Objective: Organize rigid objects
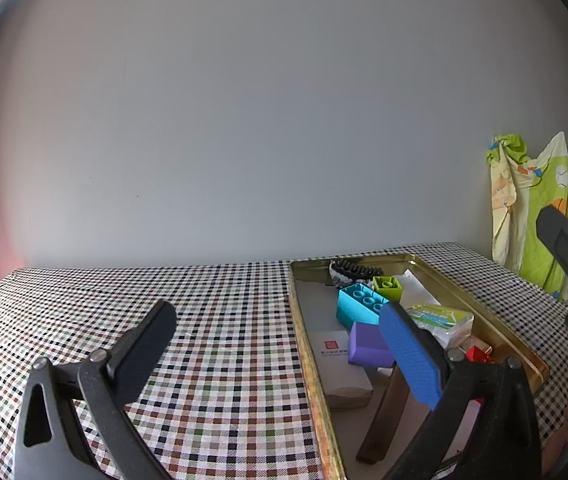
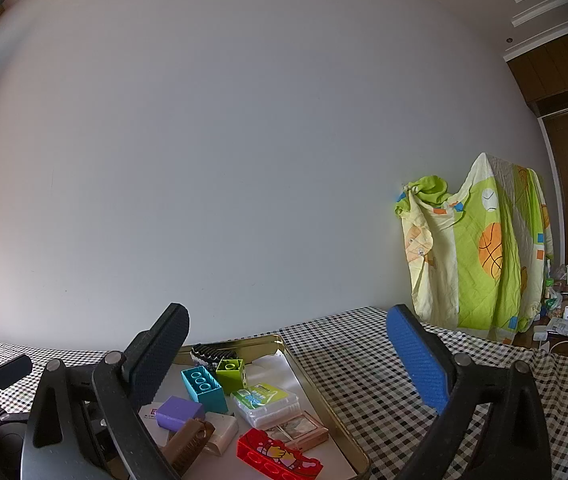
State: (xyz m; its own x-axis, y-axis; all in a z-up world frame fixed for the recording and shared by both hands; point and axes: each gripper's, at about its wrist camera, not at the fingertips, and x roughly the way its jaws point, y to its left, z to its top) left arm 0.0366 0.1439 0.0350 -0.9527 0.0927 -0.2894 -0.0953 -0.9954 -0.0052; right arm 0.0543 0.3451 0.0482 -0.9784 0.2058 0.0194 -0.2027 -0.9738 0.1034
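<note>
- Left gripper: jaws wide apart, empty; its blue finger hides part of the tray.
- Right gripper: jaws wide, empty.
- Red block cut off at 6 o'clock.

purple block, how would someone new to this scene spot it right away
Find the gold tray on the checked cloth. Near its front left lies the purple block, just ahead of the turquoise brick. It alone is purple, with smooth faces and no studs.
</note>
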